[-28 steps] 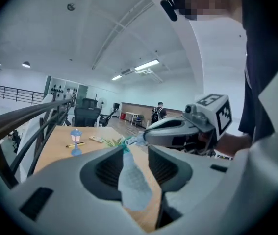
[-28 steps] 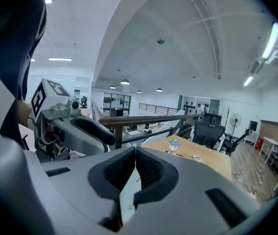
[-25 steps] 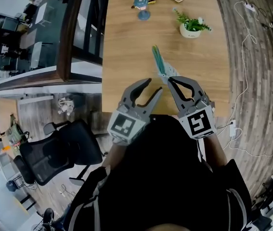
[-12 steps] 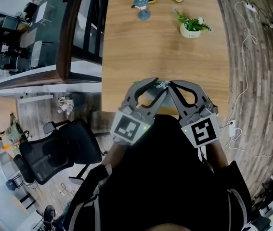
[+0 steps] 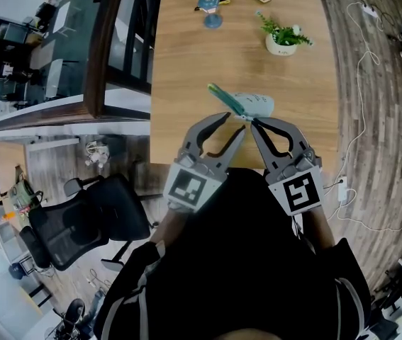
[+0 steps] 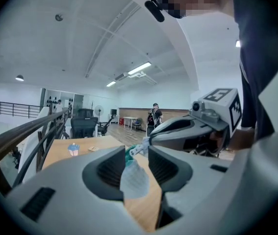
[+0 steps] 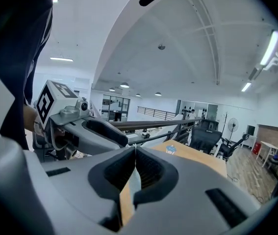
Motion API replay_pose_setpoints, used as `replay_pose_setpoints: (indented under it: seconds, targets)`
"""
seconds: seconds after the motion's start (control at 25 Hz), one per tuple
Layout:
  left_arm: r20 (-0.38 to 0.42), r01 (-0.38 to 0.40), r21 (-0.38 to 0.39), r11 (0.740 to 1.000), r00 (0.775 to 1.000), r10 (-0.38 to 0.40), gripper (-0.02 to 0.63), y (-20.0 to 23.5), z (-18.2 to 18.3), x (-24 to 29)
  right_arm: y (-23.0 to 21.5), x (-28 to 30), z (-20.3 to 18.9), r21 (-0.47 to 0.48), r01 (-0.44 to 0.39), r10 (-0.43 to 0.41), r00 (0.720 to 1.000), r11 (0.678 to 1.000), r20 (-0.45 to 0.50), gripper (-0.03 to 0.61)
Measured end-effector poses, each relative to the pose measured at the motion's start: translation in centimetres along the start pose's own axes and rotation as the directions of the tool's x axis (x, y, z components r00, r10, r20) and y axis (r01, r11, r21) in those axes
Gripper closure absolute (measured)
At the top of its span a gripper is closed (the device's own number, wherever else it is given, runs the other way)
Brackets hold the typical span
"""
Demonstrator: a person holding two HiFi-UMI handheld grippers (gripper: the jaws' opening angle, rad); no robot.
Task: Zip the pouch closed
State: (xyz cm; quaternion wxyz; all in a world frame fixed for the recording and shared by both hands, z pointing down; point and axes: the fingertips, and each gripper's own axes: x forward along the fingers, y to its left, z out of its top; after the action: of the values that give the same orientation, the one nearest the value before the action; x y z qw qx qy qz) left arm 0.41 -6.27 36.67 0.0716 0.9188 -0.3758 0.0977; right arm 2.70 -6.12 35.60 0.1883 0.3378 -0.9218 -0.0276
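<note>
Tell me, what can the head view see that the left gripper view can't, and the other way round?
Only the head view shows the potted plant and the marker cube on the left gripper. Only the left gripper view shows the ceiling lights and a person standing far off. Both show the wooden table, the pouch held above it, the right gripper shut on it, and the little blue ornament.

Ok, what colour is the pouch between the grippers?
Pale translucent soft pouch with a teal-green strip along one edge; clearest in the head view.
</note>
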Motion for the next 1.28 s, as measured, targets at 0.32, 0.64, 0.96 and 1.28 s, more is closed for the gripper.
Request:
replay_pose_setpoints:
  seconds: [0.32,0.64,0.96,1.28]
  targets:
    - [0.010,0.038,-0.017,0.999,0.999,-0.038,0.471,-0.9,0.2,0.3,0.3,-0.4,-0.1,0.004,-0.002,0.002,1.000,1.000,-0.001,0.560]
    - [0.020,0.031,-0.055,0.998,0.999,-0.030,0.472,-0.9,0.0,0.0,0.3,-0.5,-0.1,0.033,0.018,-0.019,1.000,0.999,0.016,0.560]
    - [0.024,0.038,-0.080,0.996,0.999,-0.036,0.472,-1.4,-0.6,-0.3,0.7,-0.7,-0.4,0.028,0.015,-0.015,1.000,0.999,0.015,0.560]
    - [0.035,0.049,-0.083,0.995,0.998,-0.047,0.473,-1.9,-0.2,-0.4,0.9,-1.2,-0.1,0.027,0.018,-0.018,0.999,0.999,0.028,0.560]
